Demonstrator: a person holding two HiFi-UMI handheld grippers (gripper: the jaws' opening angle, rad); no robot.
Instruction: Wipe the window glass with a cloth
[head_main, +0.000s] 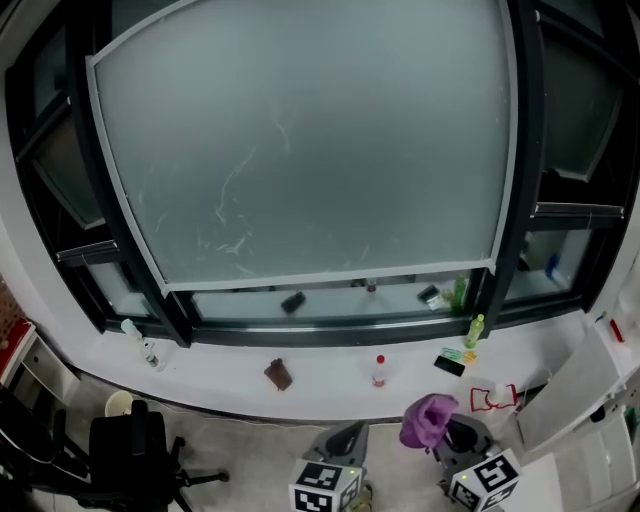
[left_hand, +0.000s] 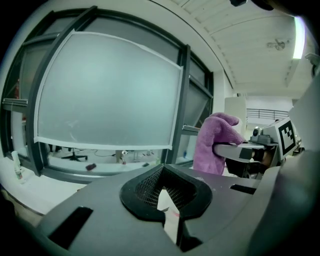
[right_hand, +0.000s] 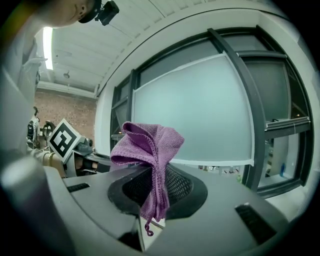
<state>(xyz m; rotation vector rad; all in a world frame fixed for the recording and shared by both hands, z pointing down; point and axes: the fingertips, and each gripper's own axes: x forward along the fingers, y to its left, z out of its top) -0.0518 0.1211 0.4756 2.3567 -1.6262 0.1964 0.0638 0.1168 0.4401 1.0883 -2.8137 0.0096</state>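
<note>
The window glass (head_main: 300, 140) is a large frosted pane in a white edge, with faint streaks left of its middle. It also fills the left gripper view (left_hand: 110, 95) and the right gripper view (right_hand: 200, 110). A purple cloth (head_main: 428, 420) bunches up from my right gripper (head_main: 447, 437), which is shut on it; in that gripper's own view the cloth (right_hand: 150, 150) hangs down between the jaws (right_hand: 152, 200). My left gripper (head_main: 345, 437) is low, left of the right one, its jaws shut (left_hand: 167, 200) on nothing. Both grippers are well short of the glass. The cloth (left_hand: 217, 142) shows at the left gripper view's right.
A white sill (head_main: 330, 385) runs below the window. On it are a clear bottle (head_main: 140, 343), a brown object (head_main: 278, 374), a small red-capped bottle (head_main: 379, 371), a green bottle (head_main: 473, 331) and a red-edged item (head_main: 490, 398). A black office chair (head_main: 135, 445) stands lower left.
</note>
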